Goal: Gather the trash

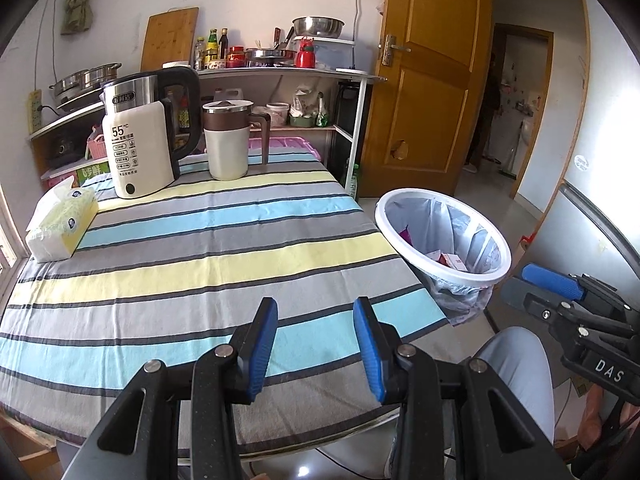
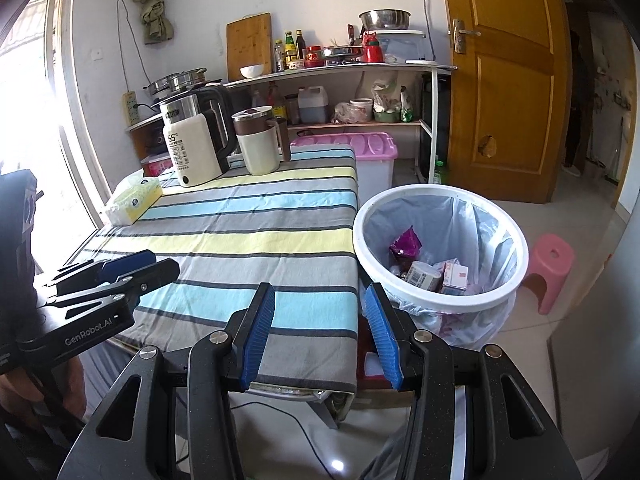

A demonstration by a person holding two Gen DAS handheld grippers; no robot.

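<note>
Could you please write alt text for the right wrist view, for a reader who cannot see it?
The right gripper hangs open and empty over the near edge of a striped table, beside a white trash bin holding wrappers and small boxes. The left gripper shows at the left; a kettle, mug and tissue pack stand at the far end.

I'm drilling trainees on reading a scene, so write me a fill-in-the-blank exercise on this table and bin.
1. The white bin, lined with a plastic bag, stands on the ____ beside the table.
2. The tissue pack lies on the table's ____ cloth.
3. Both the left claw and the right claw hold ____.
4. The large number printed on the kettle is ____.

Missing words: floor; striped; nothing; 55
</note>
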